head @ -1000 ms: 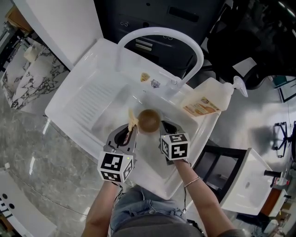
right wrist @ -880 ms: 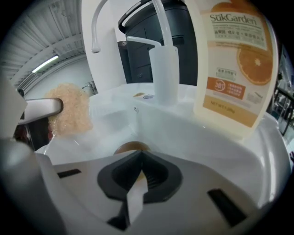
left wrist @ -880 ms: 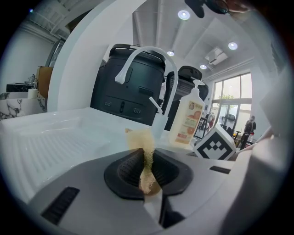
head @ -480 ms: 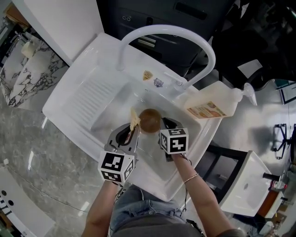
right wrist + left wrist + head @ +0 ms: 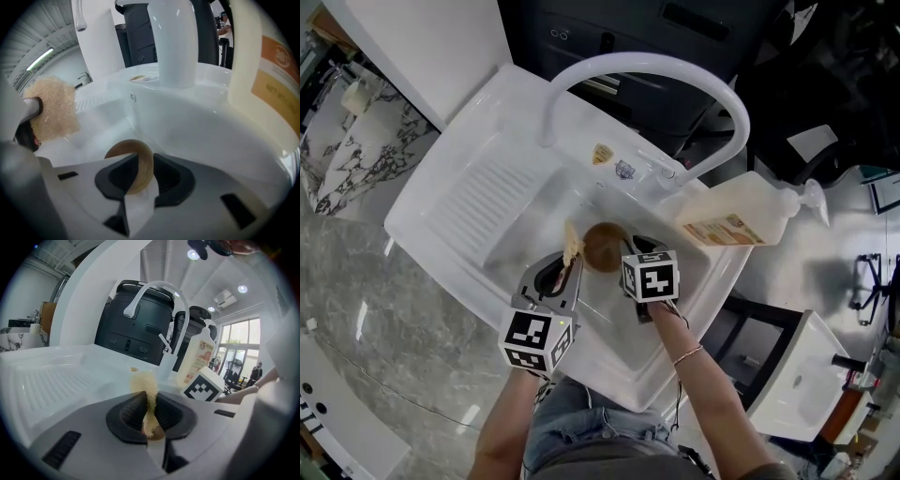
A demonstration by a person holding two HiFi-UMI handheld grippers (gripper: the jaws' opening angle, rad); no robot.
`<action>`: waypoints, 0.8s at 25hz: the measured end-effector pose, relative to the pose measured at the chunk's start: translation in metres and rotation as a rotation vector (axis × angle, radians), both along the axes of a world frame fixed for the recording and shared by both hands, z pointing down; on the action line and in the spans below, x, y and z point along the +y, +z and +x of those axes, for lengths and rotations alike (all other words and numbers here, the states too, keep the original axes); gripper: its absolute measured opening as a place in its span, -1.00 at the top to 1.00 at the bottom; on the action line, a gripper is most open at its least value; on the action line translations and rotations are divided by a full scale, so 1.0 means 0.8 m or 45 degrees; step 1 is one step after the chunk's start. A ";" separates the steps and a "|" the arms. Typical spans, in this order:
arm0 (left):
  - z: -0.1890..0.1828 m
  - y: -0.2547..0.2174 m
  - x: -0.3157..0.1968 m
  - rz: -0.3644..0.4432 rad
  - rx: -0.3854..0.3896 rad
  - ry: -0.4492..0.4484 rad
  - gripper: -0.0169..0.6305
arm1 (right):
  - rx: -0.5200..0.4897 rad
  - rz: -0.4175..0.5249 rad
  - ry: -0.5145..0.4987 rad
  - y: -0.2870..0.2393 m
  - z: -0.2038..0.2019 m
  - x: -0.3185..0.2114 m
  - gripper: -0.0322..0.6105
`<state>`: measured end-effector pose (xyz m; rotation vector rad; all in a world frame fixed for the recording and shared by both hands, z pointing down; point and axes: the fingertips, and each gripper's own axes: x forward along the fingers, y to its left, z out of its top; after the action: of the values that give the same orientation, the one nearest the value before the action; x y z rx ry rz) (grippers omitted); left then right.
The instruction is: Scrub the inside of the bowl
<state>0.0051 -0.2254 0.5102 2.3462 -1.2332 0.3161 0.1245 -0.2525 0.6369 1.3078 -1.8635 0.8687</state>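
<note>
Brown bowl (image 5: 602, 247): low in the basin of the sink (image 5: 441, 192), toward the sink's near wall, clear of the sink floor.

Right hand-held gripper (image 5: 143, 161): closed on the bowl's rim, one jaw inside the wall, one outside.

Left hand-held gripper (image 5: 150, 401): closed on a tan sponge (image 5: 144, 383), with a tuft standing up above the jaws.

Change over the last second:
- Marker cube of the right hand-held gripper drawn in toward the middle of the sink, now overlapping the bowl's near edge in the head view.
- Bowl at much the same spot in the sink; some apparent shift probably due to head movement.
- Sponge as before: just beside the bowl, on the side of the sink's ribbed drainboard. Contact with the rim not resolvable; no entry into the bowl.

Meaning for the task:
- Read as a re-angling of the bowl, likely to turn its opening toward the sponge.
- Scrubbing of the inside judged not yet begun.
- Next: bring the sponge over the rim and press it onto the inner wall while holding the rim grip firm.
- Caution: thin rim grip, wet sink; risk of the bowl pivoting under sponge pressure.
</note>
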 end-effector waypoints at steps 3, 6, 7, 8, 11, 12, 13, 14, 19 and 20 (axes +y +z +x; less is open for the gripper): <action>-0.001 0.002 -0.002 -0.004 0.001 -0.007 0.81 | 0.003 -0.034 -0.012 0.010 0.001 -0.003 0.59; -0.002 0.003 -0.003 -0.006 0.003 -0.014 0.81 | -0.019 -0.072 -0.018 0.020 0.001 -0.004 0.59; -0.002 0.004 -0.004 -0.006 0.002 -0.015 0.81 | -0.026 -0.083 -0.017 0.023 0.001 -0.004 0.59; -0.003 0.004 -0.004 -0.007 0.001 -0.015 0.81 | -0.029 -0.092 -0.017 0.025 0.002 -0.004 0.59; -0.004 0.006 -0.005 -0.012 -0.001 -0.022 0.81 | -0.024 -0.108 -0.019 0.031 0.003 -0.005 0.59; -0.004 0.006 -0.005 -0.013 -0.001 -0.025 0.81 | -0.021 -0.113 -0.021 0.033 0.003 -0.005 0.59; -0.004 0.007 -0.004 -0.014 -0.001 -0.027 0.81 | -0.017 -0.119 -0.023 0.036 0.004 -0.004 0.59; -0.005 0.008 -0.004 -0.015 -0.001 -0.029 0.81 | -0.014 -0.125 -0.025 0.038 0.004 -0.004 0.59; -0.008 0.009 -0.003 -0.015 0.000 -0.041 0.81 | -0.005 -0.155 -0.021 0.049 0.005 0.000 0.60; -0.009 0.009 -0.004 -0.014 -0.001 -0.045 0.81 | -0.001 -0.152 -0.016 0.049 0.006 -0.001 0.62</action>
<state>-0.0023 -0.2285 0.5173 2.3126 -1.2686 0.3110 0.1295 -0.2535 0.6762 1.2214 -1.7902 0.9586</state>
